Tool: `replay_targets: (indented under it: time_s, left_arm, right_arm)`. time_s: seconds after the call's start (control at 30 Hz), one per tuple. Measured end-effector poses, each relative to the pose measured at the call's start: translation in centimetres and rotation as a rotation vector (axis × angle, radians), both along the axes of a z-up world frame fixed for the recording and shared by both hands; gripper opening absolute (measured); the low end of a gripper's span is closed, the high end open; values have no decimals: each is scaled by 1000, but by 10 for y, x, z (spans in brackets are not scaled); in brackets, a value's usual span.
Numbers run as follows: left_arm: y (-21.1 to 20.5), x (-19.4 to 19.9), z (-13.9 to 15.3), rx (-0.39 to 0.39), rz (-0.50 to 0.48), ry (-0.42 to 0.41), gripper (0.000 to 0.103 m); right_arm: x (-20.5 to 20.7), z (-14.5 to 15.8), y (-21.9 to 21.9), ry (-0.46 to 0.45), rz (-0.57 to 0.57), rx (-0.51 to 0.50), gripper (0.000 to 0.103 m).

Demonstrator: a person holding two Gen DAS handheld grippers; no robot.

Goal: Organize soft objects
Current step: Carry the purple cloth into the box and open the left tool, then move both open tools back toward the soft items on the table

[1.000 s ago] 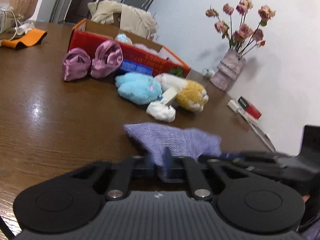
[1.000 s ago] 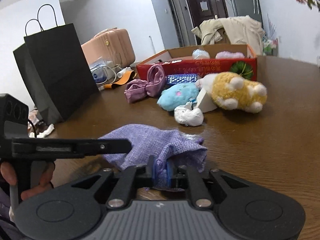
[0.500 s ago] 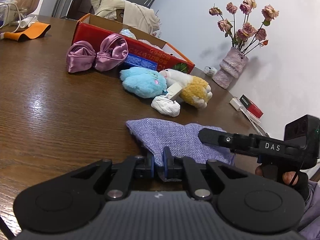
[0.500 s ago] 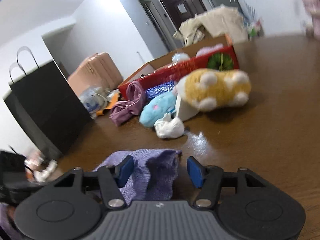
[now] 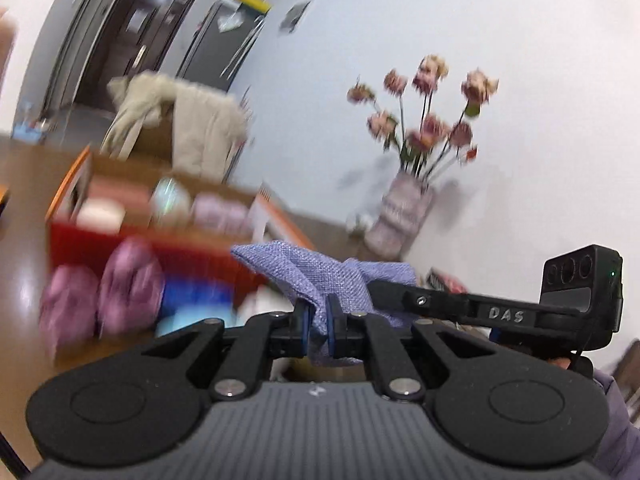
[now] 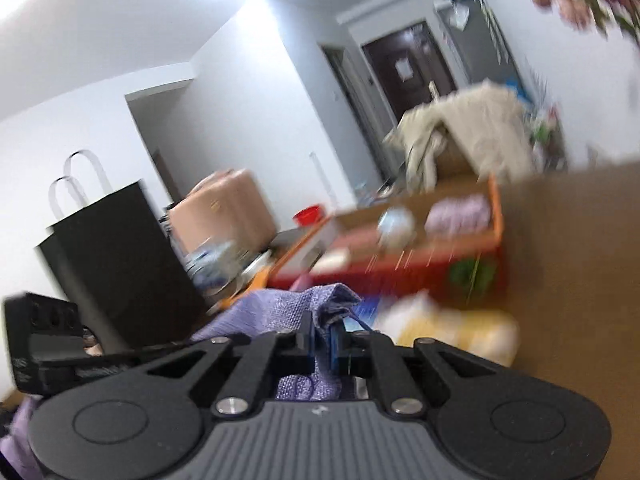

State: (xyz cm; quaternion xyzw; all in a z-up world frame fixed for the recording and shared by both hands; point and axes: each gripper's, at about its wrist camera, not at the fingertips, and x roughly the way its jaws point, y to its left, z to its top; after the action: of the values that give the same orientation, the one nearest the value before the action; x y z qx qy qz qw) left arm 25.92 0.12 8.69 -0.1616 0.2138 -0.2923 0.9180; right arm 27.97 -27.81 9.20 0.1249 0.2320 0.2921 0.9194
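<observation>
The lavender woven cloth point(image 5: 320, 276) hangs above the brown table point(image 6: 568, 264), stretched crosswise between both tools, a free corner pointing toward the red box point(image 5: 132, 236); the left gripper point(image 5: 318, 322) pinches one edge, the right gripper point(image 6: 322, 340) another; coarse, limp weave.

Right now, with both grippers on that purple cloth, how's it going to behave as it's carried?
Probably floppy: the purple cloth folds and bunches where the left gripper pinches it. Likely light, since the right gripper holds it by a thin pinch. The coarse weave suggests it won't slip easily.
</observation>
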Motion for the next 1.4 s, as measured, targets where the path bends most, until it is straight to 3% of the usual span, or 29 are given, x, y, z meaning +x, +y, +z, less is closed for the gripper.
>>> replay_targets:
  time_s: [0.13, 0.27, 0.37, 0.53, 0.6, 0.67, 0.73, 1.0, 1.23, 1.3, 1.4]
  left_arm:
    - [-25, 78, 11, 18, 27, 13, 9]
    - [-41, 150, -6, 17, 61, 124, 9]
    - [-50, 183, -25, 53, 73, 184, 9]
    - [-62, 208, -49, 118, 72, 258, 11]
    - [-62, 209, -53, 131, 68, 264, 14]
    - [-59, 208, -52, 141, 67, 255, 36]
    - [-56, 201, -46, 149, 71, 239, 48]
    - [-35, 152, 12, 195, 118, 98, 51]
    - [-1, 84, 64, 266, 203, -39, 72]
    - [8, 66, 71, 289, 231, -59, 74]
    - [20, 40, 78, 313, 274, -87, 78]
  right_arm:
    - [82, 18, -1, 10, -48, -83, 7]
    - [157, 8, 8, 80, -91, -223, 7]
    - [192, -8, 20, 118, -95, -321, 7]
    - [210, -36, 38, 137, -105, -466, 7]
    - [209, -43, 42, 140, -105, -501, 9]
    - [208, -46, 45, 141, -110, -537, 12]
    - [208, -44, 45, 149, -125, -555, 12]
    - [183, -2, 37, 82, -147, -515, 18]
    - [122, 68, 21, -55, -161, -469, 24]
    - [105, 80, 17, -77, -155, -460, 33]
    - [82, 87, 17, -95, -145, -458, 36]
